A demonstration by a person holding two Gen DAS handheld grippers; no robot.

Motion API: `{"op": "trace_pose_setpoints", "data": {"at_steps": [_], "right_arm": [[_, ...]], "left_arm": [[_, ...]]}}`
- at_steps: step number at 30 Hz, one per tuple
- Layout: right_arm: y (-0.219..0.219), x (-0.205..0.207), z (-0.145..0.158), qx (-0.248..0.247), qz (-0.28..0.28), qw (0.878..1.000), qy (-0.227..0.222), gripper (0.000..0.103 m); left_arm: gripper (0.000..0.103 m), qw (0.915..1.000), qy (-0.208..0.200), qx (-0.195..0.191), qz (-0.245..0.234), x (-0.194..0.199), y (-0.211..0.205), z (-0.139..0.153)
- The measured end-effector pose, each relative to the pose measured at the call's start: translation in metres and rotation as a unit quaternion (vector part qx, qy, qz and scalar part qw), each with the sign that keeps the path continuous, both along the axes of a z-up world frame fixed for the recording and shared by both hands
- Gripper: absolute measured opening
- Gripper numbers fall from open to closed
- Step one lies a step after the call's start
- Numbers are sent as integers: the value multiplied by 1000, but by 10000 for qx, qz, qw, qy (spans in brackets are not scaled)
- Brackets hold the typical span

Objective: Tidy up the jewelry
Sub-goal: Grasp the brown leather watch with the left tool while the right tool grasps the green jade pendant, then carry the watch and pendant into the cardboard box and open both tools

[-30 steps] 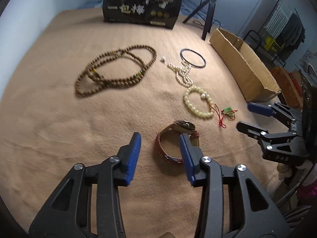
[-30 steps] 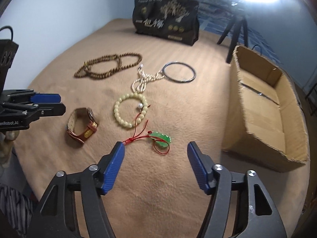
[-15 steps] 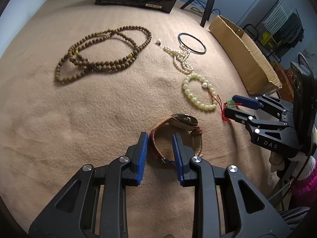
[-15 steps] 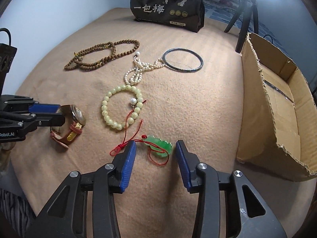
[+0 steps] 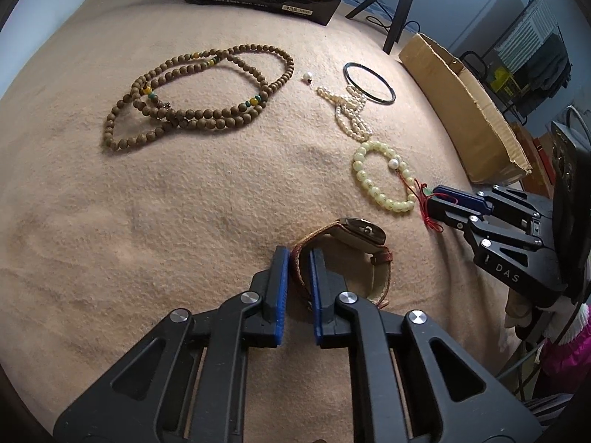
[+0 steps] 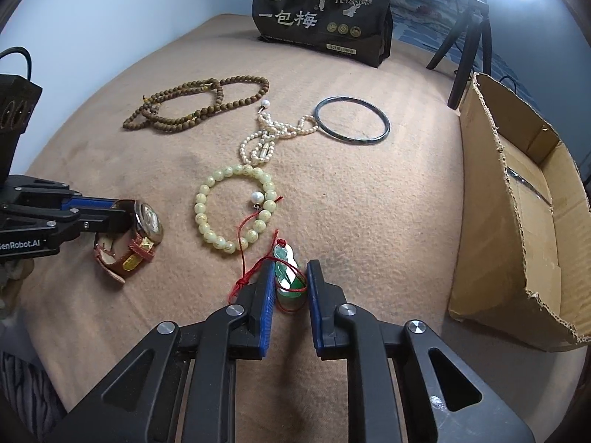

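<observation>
My left gripper [image 5: 298, 256] is shut on the brown strap of a wristwatch [image 5: 360, 232] that lies on the tan blanket [image 5: 147, 221]; it also shows in the right wrist view [image 6: 146, 221]. My right gripper [image 6: 291, 269] is closed around a green jade pendant [image 6: 286, 264] on a red cord; its pads look to touch the pendant. A pale yellow bead bracelet [image 6: 236, 208], a pearl necklace [image 6: 273, 134], a dark bangle [image 6: 352, 120] and a brown wooden bead necklace [image 6: 195, 105] lie farther out.
An open cardboard box [image 6: 524, 199] stands at the right. A black printed bag [image 6: 321, 11] stands at the back of the blanket. A tripod [image 6: 469, 37] with a ring light stands behind the box.
Both grippers moved forward and down and closed: the left onto the watch strap, the right around the jade pendant.
</observation>
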State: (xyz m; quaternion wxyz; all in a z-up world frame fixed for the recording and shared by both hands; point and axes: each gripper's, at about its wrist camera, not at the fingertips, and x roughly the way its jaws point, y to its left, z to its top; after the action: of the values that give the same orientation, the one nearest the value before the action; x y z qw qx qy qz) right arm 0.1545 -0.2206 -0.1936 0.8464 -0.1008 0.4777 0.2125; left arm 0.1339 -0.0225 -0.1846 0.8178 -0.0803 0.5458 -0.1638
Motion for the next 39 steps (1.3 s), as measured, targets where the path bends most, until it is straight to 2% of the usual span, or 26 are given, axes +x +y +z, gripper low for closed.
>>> {"op": "trace_pose_setpoints", "data": {"at_steps": [10, 16, 18, 31, 39], "right_arm": [[-3, -13, 11, 80, -60, 9998, -194, 15], [-5, -21, 21, 81, -90, 9993, -351, 15], [-6, -24, 25, 93, -90, 9991, -403, 15], [-29, -41, 78, 375, -332, 9942, -957, 15], [-59, -43, 109, 449, -602, 9881, -1340, 15]], "left_arm": [[7, 9997, -206, 89, 54, -8, 1, 10], [5, 9995, -175, 264, 44, -6, -3, 2], [5, 9996, -168, 197, 80, -6, -2, 2], [5, 9966, -820, 4, 19, -5, -12, 51], [5, 9942, -1050, -159, -165, 9, -45, 74]]}}
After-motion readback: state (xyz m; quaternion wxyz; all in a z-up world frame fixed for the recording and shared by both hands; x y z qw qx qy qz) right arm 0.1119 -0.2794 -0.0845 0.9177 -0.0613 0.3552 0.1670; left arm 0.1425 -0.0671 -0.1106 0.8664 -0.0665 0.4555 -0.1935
